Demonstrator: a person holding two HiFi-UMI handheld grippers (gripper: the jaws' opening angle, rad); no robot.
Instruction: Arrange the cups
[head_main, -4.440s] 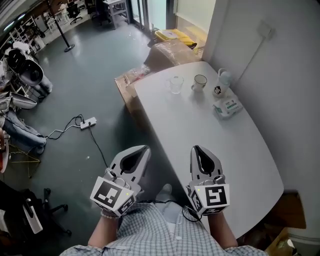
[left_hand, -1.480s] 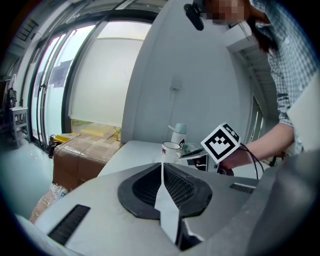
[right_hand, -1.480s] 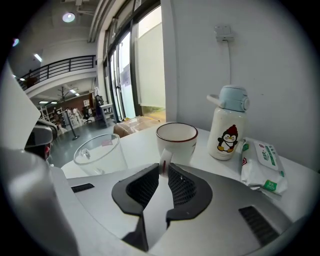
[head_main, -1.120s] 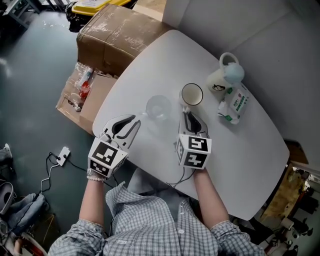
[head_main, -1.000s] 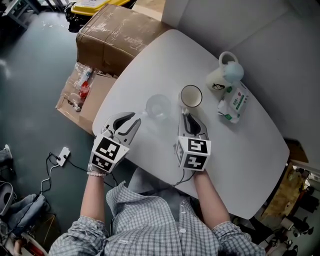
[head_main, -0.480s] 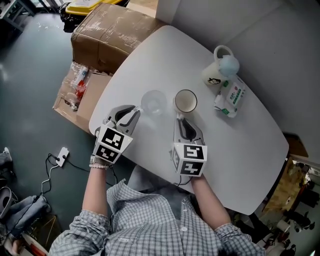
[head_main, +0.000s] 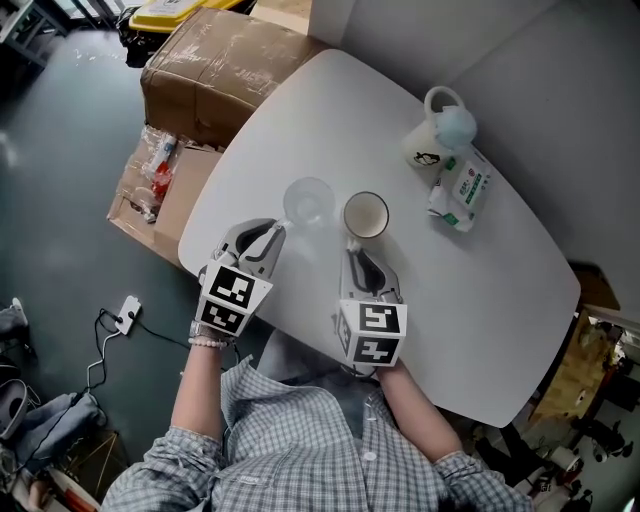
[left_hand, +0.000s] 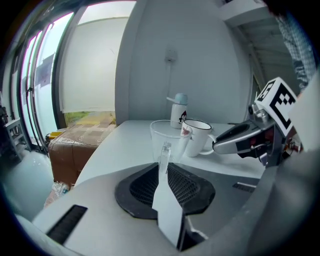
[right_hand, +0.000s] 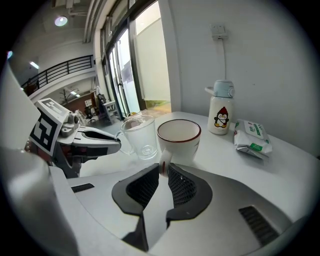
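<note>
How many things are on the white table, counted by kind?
cups: 2 (glass cup, mug)
bottle: 1
wipes pack: 1
total: 4

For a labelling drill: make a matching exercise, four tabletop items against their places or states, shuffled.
1 clear glass cup
2 white ceramic mug with dark red rim
3 white penguin-print bottle with pale blue cap
4 green-and-white wipes packet

A lies flat beside the bottle
B handle clamped in right gripper
C stands upright by the wall
D handle clamped in left gripper

Pairs: 1-D, 2-B, 3-C, 4-A
</note>
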